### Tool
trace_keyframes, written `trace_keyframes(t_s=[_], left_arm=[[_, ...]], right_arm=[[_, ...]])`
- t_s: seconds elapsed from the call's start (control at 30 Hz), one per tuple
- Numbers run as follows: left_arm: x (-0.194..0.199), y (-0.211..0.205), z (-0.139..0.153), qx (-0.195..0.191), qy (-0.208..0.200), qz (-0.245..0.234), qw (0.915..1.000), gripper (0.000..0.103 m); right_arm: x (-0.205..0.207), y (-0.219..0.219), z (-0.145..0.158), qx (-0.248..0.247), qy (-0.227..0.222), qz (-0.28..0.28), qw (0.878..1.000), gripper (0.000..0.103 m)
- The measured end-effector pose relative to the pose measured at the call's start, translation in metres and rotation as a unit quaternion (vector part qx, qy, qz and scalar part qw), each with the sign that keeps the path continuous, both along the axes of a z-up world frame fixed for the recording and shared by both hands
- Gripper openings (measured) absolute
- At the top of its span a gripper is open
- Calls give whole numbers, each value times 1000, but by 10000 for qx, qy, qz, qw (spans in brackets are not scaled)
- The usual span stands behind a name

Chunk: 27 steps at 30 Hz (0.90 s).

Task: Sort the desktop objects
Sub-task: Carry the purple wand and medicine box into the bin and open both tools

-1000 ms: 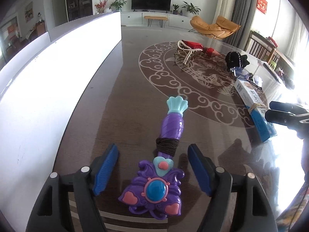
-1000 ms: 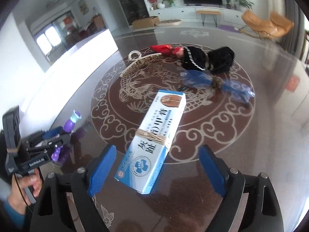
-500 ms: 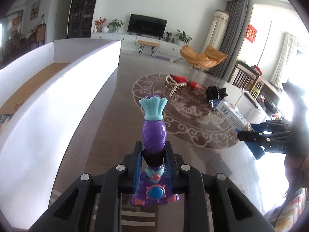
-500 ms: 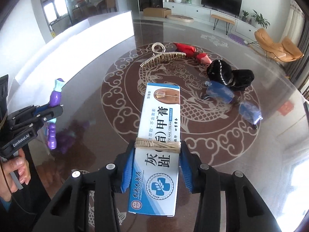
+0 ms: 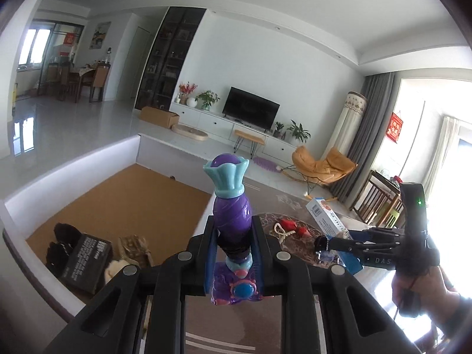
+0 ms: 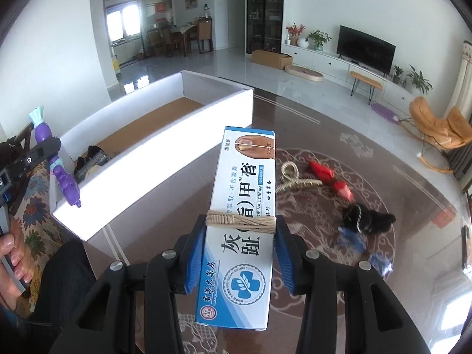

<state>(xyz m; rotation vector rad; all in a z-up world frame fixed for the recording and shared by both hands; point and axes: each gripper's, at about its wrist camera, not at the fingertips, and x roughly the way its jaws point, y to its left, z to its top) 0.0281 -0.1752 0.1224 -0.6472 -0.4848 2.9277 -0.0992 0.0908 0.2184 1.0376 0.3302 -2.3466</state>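
1. The purple toy wand (image 5: 232, 221) is clamped in the left gripper (image 5: 233, 253). The jaws are closed tight on its dark-wrapped neck, the teal fan tip at twelve o'clock and the jewelled head hanging below the pads at six. It is lifted clear of the table.

2. The nail-cream box (image 6: 243, 224) is pinched across its width by the right gripper (image 6: 240, 253), the blue pads just under the twine band. Roughly half the carton sticks out toward twelve o'clock, also off the table.

3. The white sorting box (image 6: 165, 135) lies at ten o'clock in the right wrist view. In the left wrist view its brown floor sits at nine o'clock, with a dark booklet (image 5: 85, 258) and a few fuzzy items already in the near end.

4. On the glass table (image 6: 324, 135), at two to three o'clock of the carton, there remain a pearl hair claw (image 6: 290, 177), a red bundle (image 6: 330, 178), a black fuzzy item (image 6: 367, 216) and something blue (image 6: 354, 242).

5. Risks, as I judge them:
   - The wand is held at a narrow neck with a heavier head below, so it could pivot or slip if swung fast.
   - The carton is smooth and gripped near one end, so it may rotate in the pads.
   - Both hands heading to the same box could collide.
   - An early release would hit the box wall rather than land inside.
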Motion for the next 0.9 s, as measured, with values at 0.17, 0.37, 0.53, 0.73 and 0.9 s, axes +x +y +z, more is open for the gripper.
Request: trace_keyframes(t_s=[0.17,0.37,0.53,0.73,0.9], left_arm=[[-7,-58,9,-104,-242,400,9989,21],[-44,-117,-23,-48,-1048,672,9922,21],[-79,-145,-68,91,-1852,782,9795,21],[-89,-167,-101,347,-2466,980,9635,39],[-72,-152,-86,85,-2043,1273,9706,86]], right_arm=[[-17,-74,30,-277,136,498,9983,44],[-21,-187,38,-568,-77,1184,9913,44],[-31,-274,-8,-324,-559,1560,9857,44],[-37,-328,-77,130,-969,1763,9795,49],[-38,-309,-81,-223,-844,1597,9833,75]])
